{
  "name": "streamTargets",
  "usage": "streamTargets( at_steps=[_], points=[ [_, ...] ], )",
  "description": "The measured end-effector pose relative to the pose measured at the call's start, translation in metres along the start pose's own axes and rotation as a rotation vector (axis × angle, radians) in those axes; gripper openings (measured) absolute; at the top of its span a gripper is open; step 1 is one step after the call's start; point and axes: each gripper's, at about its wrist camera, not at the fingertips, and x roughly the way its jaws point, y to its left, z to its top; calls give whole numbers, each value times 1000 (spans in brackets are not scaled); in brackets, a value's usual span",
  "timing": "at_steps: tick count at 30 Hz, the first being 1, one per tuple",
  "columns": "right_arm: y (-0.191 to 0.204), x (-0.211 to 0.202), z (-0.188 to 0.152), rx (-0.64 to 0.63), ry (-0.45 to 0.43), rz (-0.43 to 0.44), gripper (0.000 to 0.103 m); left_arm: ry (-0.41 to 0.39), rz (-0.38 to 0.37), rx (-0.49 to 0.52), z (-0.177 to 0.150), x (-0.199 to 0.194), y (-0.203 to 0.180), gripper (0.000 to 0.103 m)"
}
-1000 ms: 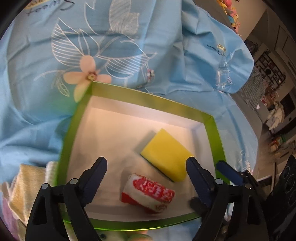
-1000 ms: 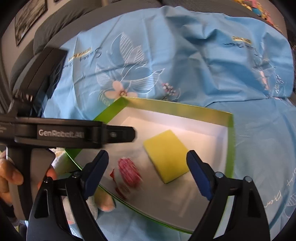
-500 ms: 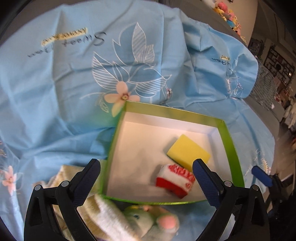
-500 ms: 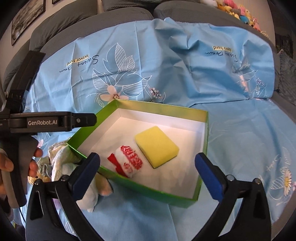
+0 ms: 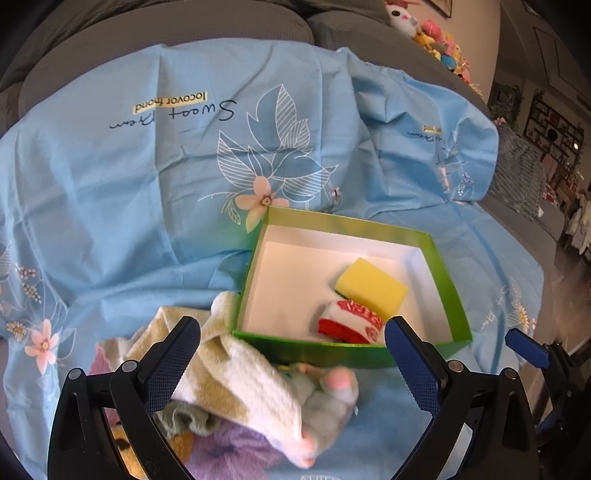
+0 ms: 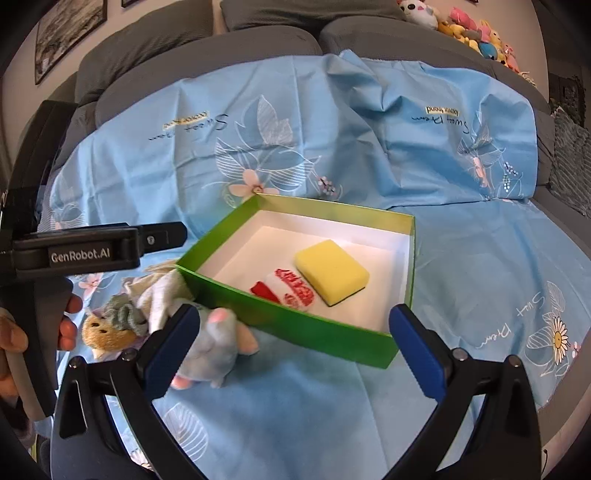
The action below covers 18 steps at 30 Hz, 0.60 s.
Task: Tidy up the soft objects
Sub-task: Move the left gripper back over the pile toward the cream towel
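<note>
Cover: light blue floral sheet [image 6: 332,122] spread over the sofa
Sofa: grey cushions [image 6: 207,48] behind
Wall: framed pictures [image 6: 66,33], upper left

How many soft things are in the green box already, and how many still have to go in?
Two are in the green box: the yellow sponge and the red-and-white sock. Nothing is in hand: the left gripper and the right gripper are both open and empty. Still outside, by the box's near corner: the striped towel, the grey plush mouse, a tan plush toy and other pieces too bunched to count.
</note>
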Motion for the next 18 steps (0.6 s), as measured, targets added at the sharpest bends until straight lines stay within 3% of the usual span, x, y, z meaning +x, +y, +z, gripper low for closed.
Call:
streamTargets(
  at_steps=[18],
  points=[
    [51,-28,-23,-95,32,73,102,-27,-6,-17,-56,-59,24,100]
  ],
)
